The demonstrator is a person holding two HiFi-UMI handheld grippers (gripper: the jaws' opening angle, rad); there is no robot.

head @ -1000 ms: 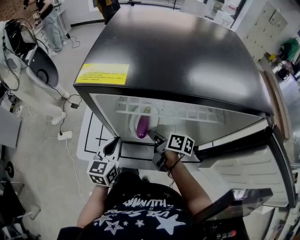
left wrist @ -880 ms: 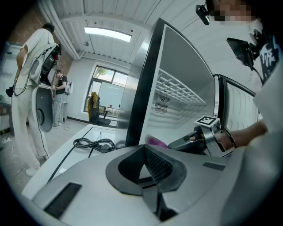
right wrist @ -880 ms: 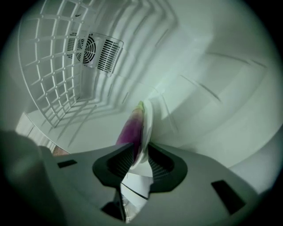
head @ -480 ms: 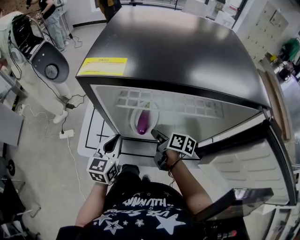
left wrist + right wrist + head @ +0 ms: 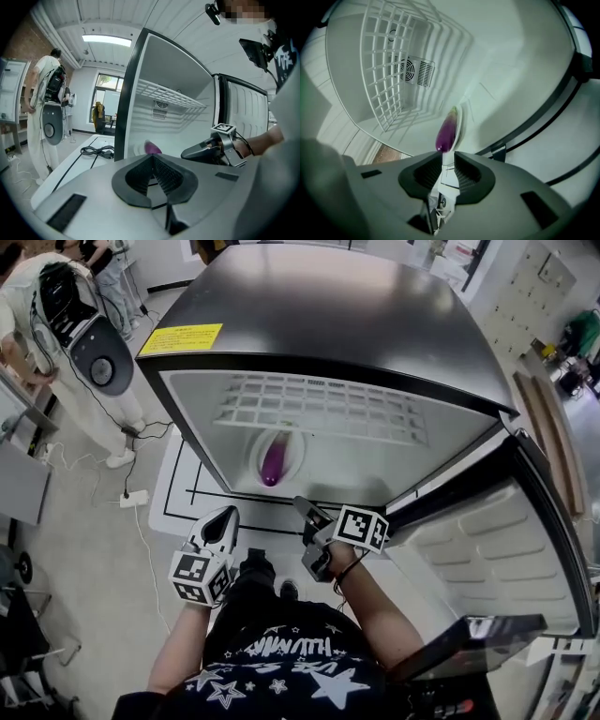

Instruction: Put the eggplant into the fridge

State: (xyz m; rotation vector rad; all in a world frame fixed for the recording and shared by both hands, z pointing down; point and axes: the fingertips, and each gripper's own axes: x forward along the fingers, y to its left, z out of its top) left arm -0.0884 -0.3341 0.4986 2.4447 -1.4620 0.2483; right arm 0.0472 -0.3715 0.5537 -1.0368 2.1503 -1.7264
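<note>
While the eggplant (image 5: 272, 457) lies lengthwise on a white plate (image 5: 298, 448) inside the open fridge (image 5: 328, 315), I hold both grippers in front of the opening, neither one touching it. The purple vegetable rests with its green stem end pointing toward the back wall, below the white wire shelf (image 5: 319, 404) that spans the upper part of the compartment.

My right gripper (image 5: 302, 508) is the nearer of the two, aimed straight at the plate. In the right gripper view its jaws stand a little apart with nothing between them, and the eggplant (image 5: 446, 131) shows just beyond their tips, well clear of the pads. A round fan grille (image 5: 410, 70) sits on the back wall behind the shelf.

My left gripper (image 5: 221, 521) hangs to the left of the opening, lower and farther from the plate. In the left gripper view its jaws are pressed together at the tips and hold nothing; past them a sliver of the eggplant (image 5: 152, 148) is visible, with my right gripper (image 5: 206, 151) to its right.

The fridge door (image 5: 506, 559) stands swung wide at my right. A yellow label (image 5: 180, 338) marks the black top near its front left corner. A person in white (image 5: 23, 324) stands on the floor at the far left.
</note>
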